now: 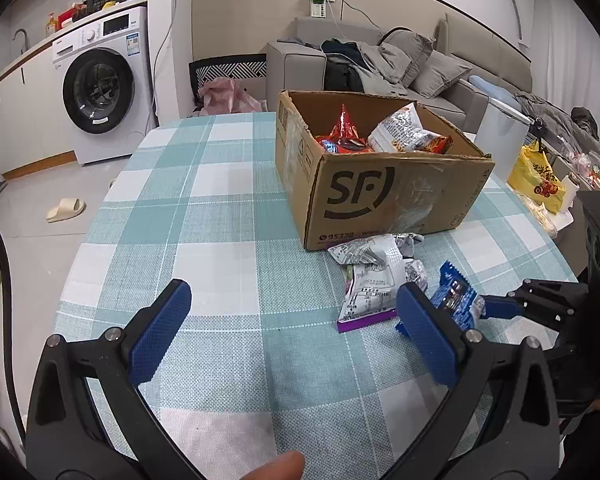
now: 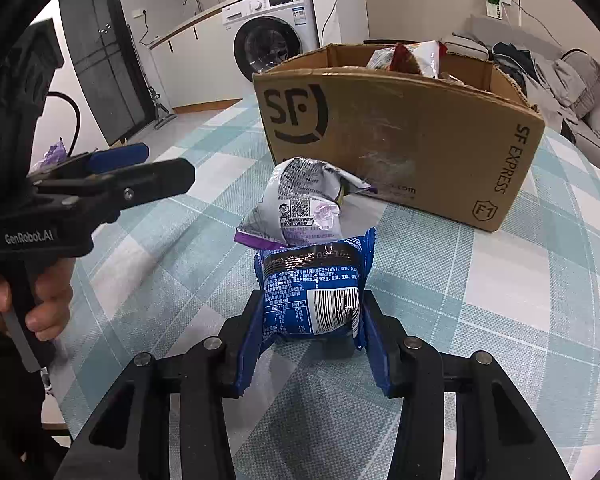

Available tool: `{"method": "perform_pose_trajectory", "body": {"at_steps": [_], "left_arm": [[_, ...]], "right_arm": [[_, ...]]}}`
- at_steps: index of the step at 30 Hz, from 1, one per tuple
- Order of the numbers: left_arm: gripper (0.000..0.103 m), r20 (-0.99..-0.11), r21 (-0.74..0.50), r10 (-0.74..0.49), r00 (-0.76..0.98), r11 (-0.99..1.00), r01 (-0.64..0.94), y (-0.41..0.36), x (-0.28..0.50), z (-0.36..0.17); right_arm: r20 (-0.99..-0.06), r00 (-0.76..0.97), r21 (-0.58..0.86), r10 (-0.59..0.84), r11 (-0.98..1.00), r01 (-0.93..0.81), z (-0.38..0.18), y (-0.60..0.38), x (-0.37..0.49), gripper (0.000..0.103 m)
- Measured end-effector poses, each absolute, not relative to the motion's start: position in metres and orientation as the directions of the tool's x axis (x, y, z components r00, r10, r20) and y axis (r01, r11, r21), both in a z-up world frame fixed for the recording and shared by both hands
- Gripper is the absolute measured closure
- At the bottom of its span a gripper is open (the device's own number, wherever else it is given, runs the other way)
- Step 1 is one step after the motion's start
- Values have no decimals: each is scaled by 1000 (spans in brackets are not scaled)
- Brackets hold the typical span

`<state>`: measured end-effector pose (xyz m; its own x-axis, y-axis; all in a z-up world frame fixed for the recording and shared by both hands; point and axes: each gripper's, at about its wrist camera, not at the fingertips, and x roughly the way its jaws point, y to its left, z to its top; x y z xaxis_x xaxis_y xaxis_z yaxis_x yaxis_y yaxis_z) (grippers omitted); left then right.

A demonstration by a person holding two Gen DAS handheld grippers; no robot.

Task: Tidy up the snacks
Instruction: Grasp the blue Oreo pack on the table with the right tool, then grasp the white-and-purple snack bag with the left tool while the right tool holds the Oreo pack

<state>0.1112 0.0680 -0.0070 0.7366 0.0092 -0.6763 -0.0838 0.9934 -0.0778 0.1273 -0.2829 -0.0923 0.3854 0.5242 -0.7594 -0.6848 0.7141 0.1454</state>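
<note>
**Blue packet gripped at the desk's near edge**

The right tongs are closed on the blue snack packet, their pads pressing its sides just above the checked desk; the left tongs hang wide open and empty over the cloth; a silver bag lies between the packet and the cardboard box, which holds more snacks.

The right tongs pinch a blue snack packet on the checked table. Just beyond it lies a silver and purple bag, near the open cardboard box. The left tongs hover at left.
</note>
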Motion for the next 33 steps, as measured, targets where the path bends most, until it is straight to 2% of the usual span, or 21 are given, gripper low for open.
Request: {"method": "perform_pose_trajectory", "body": {"at_steps": [20, 28, 33], "left_arm": [[1, -707, -124, -39, 706, 990, -70, 59, 122, -22], [1, -737, -167, -86, 671, 984, -57, 43, 143, -35], [1, -756, -161, -75, 650, 984, -74, 33, 159, -41]], "right_arm": [[-670, 510, 225, 539, 802, -553, -54, -340, 143, 56], [-671, 542, 219, 506, 833, -507, -49, -345, 145, 56], [-677, 548, 219, 491, 846, -487, -49, -349, 145, 56]]}}
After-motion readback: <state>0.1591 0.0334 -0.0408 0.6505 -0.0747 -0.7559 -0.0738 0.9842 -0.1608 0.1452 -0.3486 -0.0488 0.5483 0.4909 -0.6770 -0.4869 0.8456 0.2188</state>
